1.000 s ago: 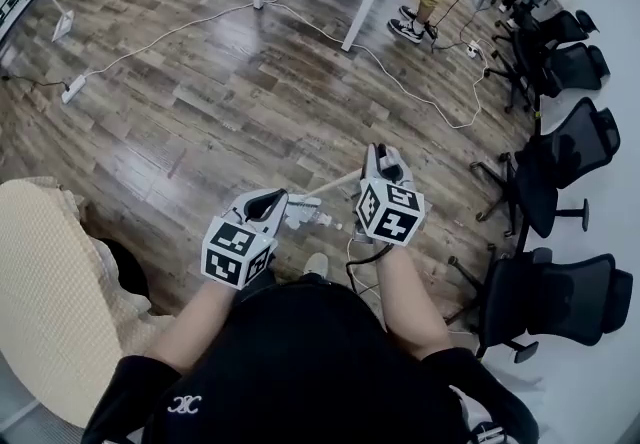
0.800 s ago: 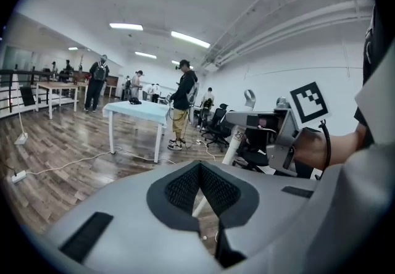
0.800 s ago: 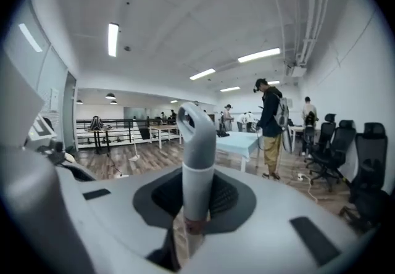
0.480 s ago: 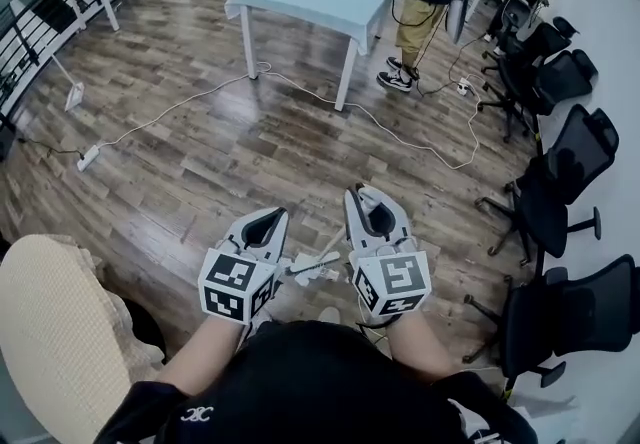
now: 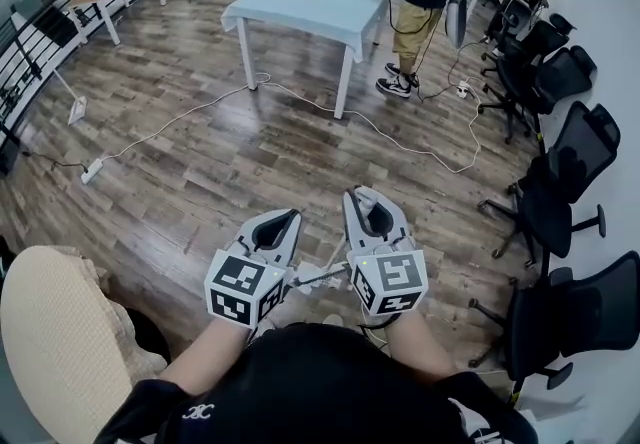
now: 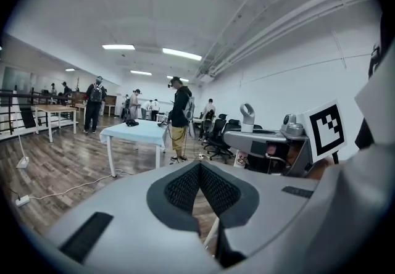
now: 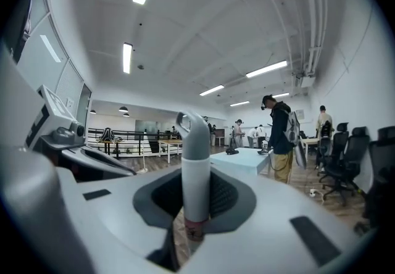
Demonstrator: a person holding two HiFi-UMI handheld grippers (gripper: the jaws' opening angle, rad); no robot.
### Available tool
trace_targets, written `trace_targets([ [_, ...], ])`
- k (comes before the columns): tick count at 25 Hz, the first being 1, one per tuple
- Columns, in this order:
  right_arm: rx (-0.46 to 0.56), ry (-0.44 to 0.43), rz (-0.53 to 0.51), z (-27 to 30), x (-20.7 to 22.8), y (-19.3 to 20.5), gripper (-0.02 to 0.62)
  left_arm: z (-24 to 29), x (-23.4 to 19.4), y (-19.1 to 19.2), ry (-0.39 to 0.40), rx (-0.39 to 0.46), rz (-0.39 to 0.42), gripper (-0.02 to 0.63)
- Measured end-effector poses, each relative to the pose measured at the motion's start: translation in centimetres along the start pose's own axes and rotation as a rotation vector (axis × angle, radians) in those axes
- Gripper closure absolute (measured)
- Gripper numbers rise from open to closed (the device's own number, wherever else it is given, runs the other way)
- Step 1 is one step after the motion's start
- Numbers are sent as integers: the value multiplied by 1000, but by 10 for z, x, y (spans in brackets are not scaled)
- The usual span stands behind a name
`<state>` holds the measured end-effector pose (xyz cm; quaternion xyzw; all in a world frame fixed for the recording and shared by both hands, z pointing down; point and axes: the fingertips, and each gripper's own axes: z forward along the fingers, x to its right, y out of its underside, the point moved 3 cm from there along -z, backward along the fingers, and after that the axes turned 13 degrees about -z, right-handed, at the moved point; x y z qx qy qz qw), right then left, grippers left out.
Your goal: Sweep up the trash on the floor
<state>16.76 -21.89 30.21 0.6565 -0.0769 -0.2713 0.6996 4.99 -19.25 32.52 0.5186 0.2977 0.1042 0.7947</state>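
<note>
Shows, in right gripper view, right claw (image 7: 196,199) clamped on a hook-tipped grey handle (image 7: 196,161); in left gripper view, left claw (image 6: 199,168) pressed together; in head view, lower centre, only their backs.

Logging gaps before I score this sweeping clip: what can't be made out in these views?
1. Any trash: none discernible in the head view; the person's torso covers the nearest floor.
2. Grey handle held in the right claw: its lower end is cut off by the claw's body, right gripper view.
3. Thin pale rod below the shut left claw: only a sliver shows, left gripper view; gripped or not, unclear.
</note>
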Motion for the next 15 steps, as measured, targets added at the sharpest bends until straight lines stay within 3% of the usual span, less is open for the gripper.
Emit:
trace_targets([
  [15, 3, -40, 21, 5, 5, 1, 528, 12, 7, -15, -7, 40, 26, 609],
])
